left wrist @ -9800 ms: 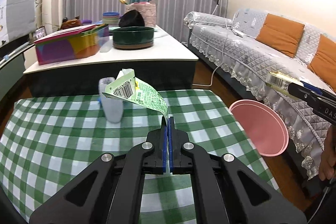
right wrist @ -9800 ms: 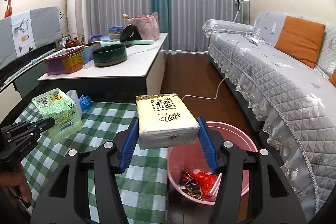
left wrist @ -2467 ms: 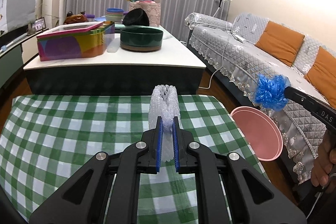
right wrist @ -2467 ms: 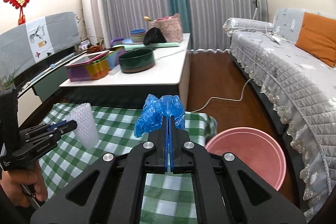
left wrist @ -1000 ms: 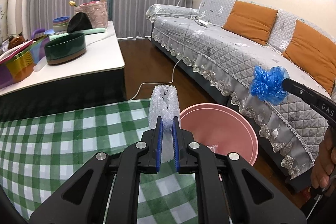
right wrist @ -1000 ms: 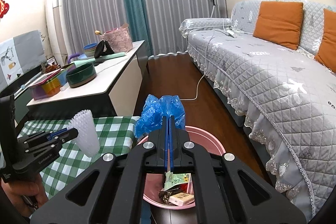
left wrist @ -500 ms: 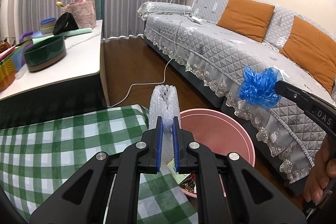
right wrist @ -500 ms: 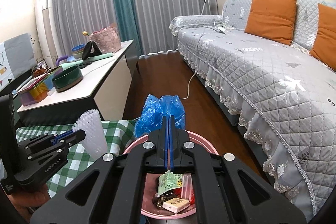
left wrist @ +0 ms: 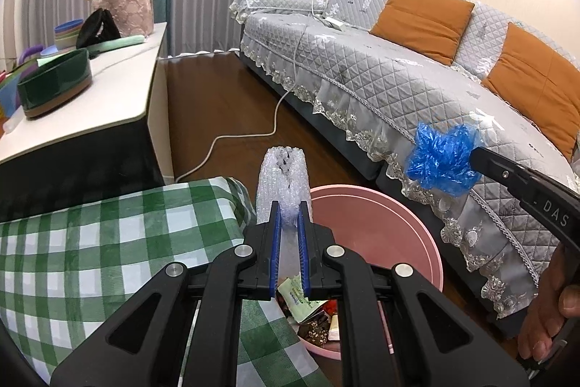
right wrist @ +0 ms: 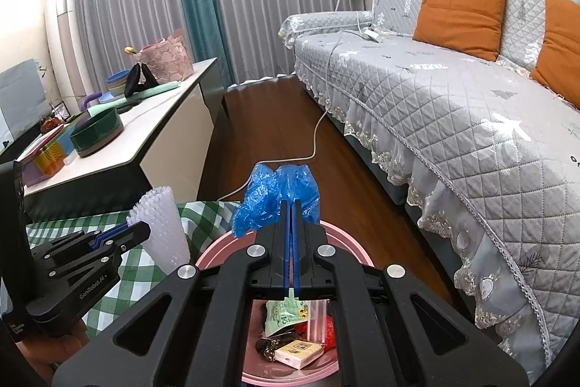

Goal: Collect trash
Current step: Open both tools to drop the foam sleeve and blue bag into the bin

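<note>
My left gripper is shut on a roll of clear bubble wrap and holds it upright over the near rim of the pink trash basin. My right gripper is shut on a crumpled blue plastic bag above the same basin. The basin holds a green wrapper, a small box and red scraps. The blue bag and right gripper show at the right of the left wrist view. The bubble wrap and left gripper show at the left of the right wrist view.
A green checked tablecloth covers the table beside the basin. A white low table with a dark green bowl stands behind. A grey sofa with orange cushions runs along the right. A white cable lies on the wooden floor.
Both grippers have swung right from over the table to above the pink basin, carrying the bubble wrap and the blue bag. Both stay shut.
</note>
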`<state>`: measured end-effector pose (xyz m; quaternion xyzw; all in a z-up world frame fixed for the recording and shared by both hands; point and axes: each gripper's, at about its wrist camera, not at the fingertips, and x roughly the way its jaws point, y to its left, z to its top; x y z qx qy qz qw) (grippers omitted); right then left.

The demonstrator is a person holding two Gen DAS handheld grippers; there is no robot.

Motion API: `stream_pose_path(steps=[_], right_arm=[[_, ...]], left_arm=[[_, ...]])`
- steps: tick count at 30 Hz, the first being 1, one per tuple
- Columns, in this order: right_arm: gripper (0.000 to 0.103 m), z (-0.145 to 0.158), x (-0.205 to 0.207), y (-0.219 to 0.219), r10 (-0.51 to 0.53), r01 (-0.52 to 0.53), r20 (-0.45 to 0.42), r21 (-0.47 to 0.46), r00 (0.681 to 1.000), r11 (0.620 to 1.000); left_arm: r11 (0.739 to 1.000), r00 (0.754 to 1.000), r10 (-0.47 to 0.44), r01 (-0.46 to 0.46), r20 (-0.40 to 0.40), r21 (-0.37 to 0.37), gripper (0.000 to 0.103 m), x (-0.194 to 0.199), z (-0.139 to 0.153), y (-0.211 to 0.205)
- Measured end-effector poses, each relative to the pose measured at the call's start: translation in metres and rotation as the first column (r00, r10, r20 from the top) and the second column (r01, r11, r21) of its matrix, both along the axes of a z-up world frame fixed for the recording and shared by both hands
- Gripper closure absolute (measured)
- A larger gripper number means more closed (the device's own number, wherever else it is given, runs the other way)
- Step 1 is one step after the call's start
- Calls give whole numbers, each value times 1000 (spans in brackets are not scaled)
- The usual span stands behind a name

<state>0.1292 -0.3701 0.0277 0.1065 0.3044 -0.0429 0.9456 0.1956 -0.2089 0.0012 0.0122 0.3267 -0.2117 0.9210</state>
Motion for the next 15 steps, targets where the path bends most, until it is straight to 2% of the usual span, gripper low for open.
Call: stream_pose_path(steps=[9,11,12,14,15], right_arm=[[102,-6,5,-4,-4,4,-12,15,1000,1000],[97,-7,5,-3,-4,4,-18,12,1000,1000],[94,-8,6,-4,-7,8,-24,16,1000,1000],[68,-10,7,-7,-7,9,-36,39,999,999],[62,-11,6,-7,-16,17,-37,39,999,999]], left_arm=[[1000,1000,-14,14,-14,-18,94,3,-2,1],[999,999,-27,26,-27,-23,94,4,-3,0],[999,999,-28,27,-34,-25,91,5,-4,-1],[999,998,-31,30,-52,-37,82,7,-5,0],[999,998,-31,28,-55,-41,80,7,-5,1]])
